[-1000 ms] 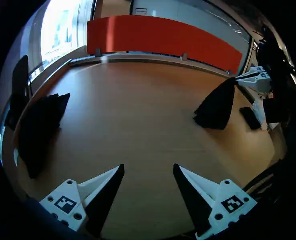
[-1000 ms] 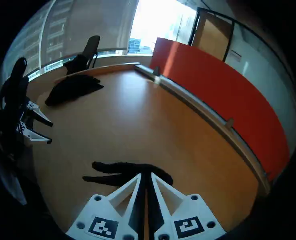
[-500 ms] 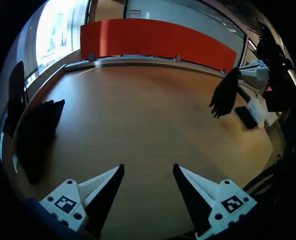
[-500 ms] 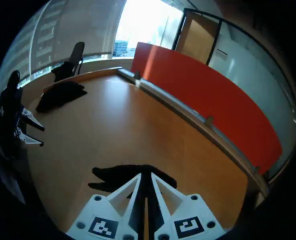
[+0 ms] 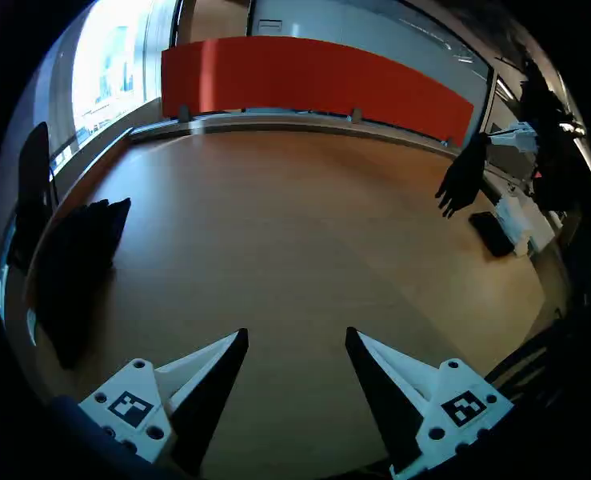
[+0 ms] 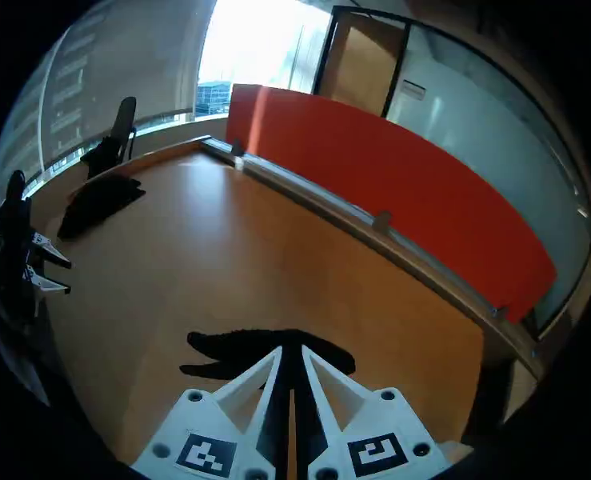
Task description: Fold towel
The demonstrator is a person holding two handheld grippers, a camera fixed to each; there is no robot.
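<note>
A black towel (image 5: 463, 176) hangs bunched in the air over the wooden table's (image 5: 295, 216) far right side, pinched at its top by my right gripper (image 5: 519, 138). In the right gripper view that gripper (image 6: 292, 350) is shut, with the towel (image 6: 239, 352) spreading dark to both sides of its fingertips. My left gripper (image 5: 296, 331) is open low over the near part of the table, with nothing between its fingers. The left gripper (image 6: 43, 268) also appears small at the far left of the right gripper view.
A second dark cloth (image 5: 75, 256) lies heaped at the table's left edge (image 6: 95, 204), beside a black chair (image 5: 31, 184). A red partition (image 5: 311, 80) runs along the table's far side. A small black object (image 5: 491, 232) and a white one (image 5: 515, 220) sit at the right.
My right gripper has lifted the towel off the table and carried it up and away; it went from draping onto the wood to hanging free. The left gripper has stayed put and open.
</note>
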